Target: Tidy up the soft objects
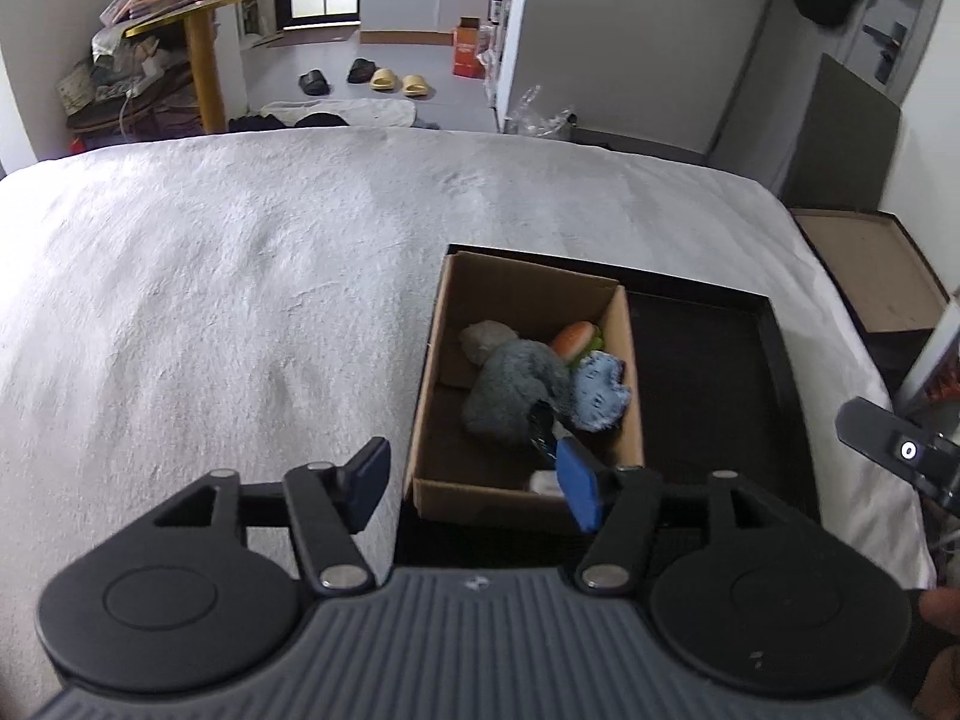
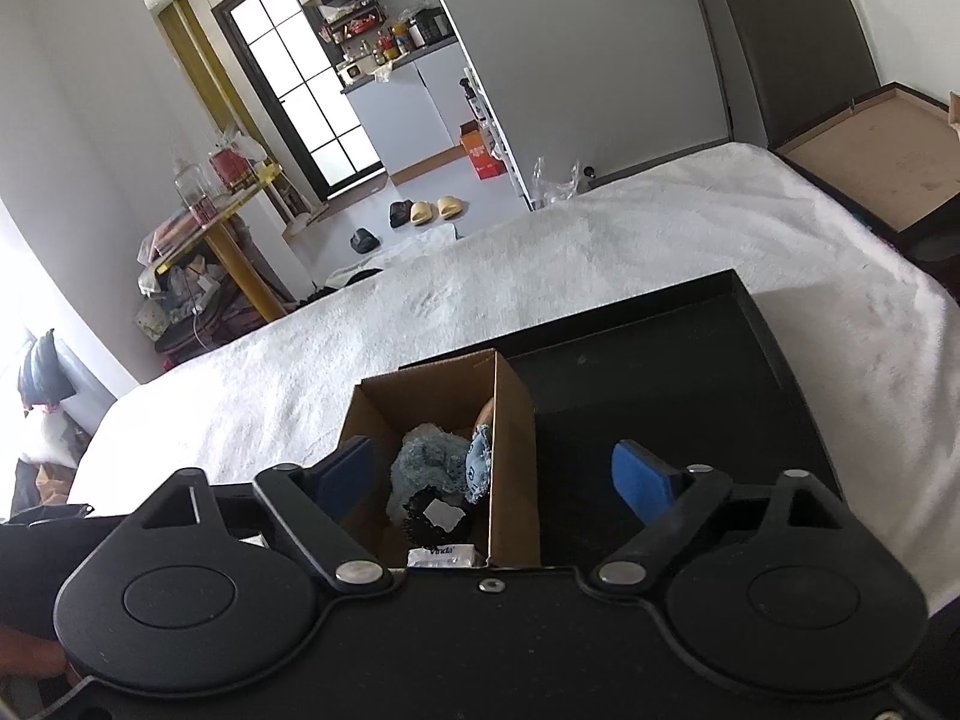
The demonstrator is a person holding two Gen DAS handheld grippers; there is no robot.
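An open cardboard box (image 1: 462, 324) stands in a black tray (image 1: 708, 372) on a bed covered by a white blanket. Inside lie a grey plush toy (image 1: 510, 384), a blue plush (image 1: 597, 390), a toy burger (image 1: 576, 339), a black scrunchie-like item (image 2: 429, 516) and a white tissue pack (image 2: 441, 557). My left gripper (image 1: 474, 489) hangs open above the box's near left corner with nothing between its blue pads. My right gripper (image 2: 495, 477) is open wide over the box's near right wall, also empty. Part of the right gripper shows at the right edge of the left wrist view.
The white blanket (image 1: 210, 300) spreads left of and beyond the tray. Past the bed's foot lie slippers (image 1: 396, 81) on the floor, a cluttered yellow table (image 1: 198, 30) at the left and a brown box (image 1: 870, 264) by the right side of the bed.
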